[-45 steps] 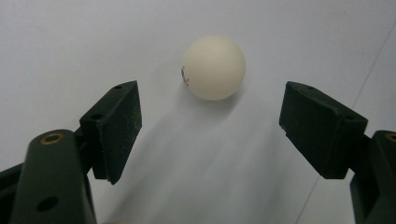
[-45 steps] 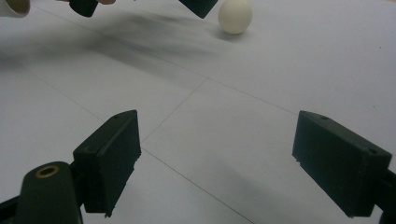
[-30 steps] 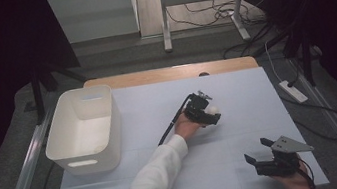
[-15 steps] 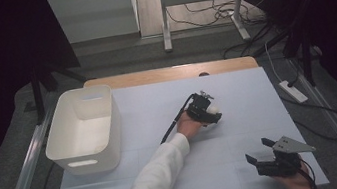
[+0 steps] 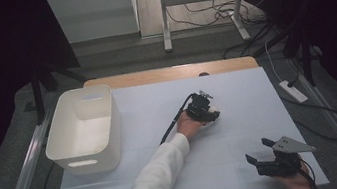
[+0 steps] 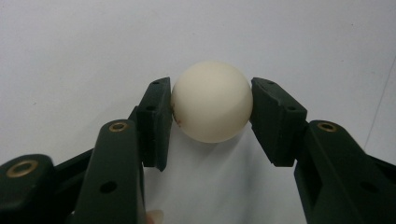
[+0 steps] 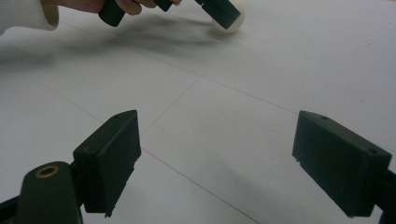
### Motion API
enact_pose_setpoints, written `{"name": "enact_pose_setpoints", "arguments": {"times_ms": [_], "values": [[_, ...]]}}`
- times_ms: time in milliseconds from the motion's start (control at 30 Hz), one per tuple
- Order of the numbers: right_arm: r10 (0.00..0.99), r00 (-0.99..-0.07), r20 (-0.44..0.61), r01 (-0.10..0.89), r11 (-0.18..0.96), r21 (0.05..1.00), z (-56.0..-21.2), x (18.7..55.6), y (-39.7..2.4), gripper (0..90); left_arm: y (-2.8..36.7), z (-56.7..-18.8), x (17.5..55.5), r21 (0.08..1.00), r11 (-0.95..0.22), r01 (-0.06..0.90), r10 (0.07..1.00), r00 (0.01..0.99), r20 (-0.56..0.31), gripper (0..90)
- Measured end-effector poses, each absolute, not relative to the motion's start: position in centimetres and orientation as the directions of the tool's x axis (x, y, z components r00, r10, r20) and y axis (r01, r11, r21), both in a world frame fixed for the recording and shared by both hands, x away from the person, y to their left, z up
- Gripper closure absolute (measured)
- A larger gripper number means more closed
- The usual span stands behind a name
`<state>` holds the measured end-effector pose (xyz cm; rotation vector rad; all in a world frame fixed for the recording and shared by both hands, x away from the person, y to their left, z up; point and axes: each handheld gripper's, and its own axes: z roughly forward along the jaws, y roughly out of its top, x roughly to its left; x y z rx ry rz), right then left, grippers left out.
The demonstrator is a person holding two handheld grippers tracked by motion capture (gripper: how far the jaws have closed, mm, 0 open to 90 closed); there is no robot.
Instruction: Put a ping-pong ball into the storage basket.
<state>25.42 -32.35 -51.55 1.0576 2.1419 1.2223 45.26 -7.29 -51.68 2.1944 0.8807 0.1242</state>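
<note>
To the right of a white bin (image 5: 83,130) on the desk (image 5: 236,89), the left gripper (image 6: 212,105) has just closed its jaws, pinching a cream ball (image 6: 211,101). Nearer the person, the right gripper (image 7: 233,140) is spread, holding nothing.

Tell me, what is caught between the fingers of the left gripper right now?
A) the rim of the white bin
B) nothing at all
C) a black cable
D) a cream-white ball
D: in the left gripper view, both fingers of the left gripper press against the sides of the cream-white ball, which rests on the pale table.
</note>
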Motion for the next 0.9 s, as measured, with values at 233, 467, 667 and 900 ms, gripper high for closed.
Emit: {"name": "enact_pose_setpoints", "arguments": {"times_ms": [233, 467, 667, 900], "values": [[0.798, -0.602, -0.015, 0.394, 0.313, 0.864, -51.5, 25.5, -32.3, 15.3, -7.2, -50.8, 44.8, 0.692, -0.476, 0.542, 0.617, 0.767, -0.177, 50.9], [0.798, -0.602, -0.016, 0.392, 0.313, 0.865, -51.5, 25.5, -32.3, 15.3, -6.8, -49.9, 44.0, 0.708, -0.472, 0.526, 0.614, 0.772, -0.164, 50.9], [0.799, -0.602, -0.018, 0.392, 0.315, 0.864, -51.5, 25.5, -32.3, 15.4, -6.0, -49.5, 43.5, 0.713, -0.455, 0.534, 0.62, 0.765, -0.177, 50.9], [0.796, -0.605, -0.019, 0.391, 0.317, 0.864, -51.6, 25.5, -32.2, 15.4, -5.1, -49.2, 42.9, 0.714, -0.454, 0.533, 0.622, 0.763, -0.175, 50.9]]}}
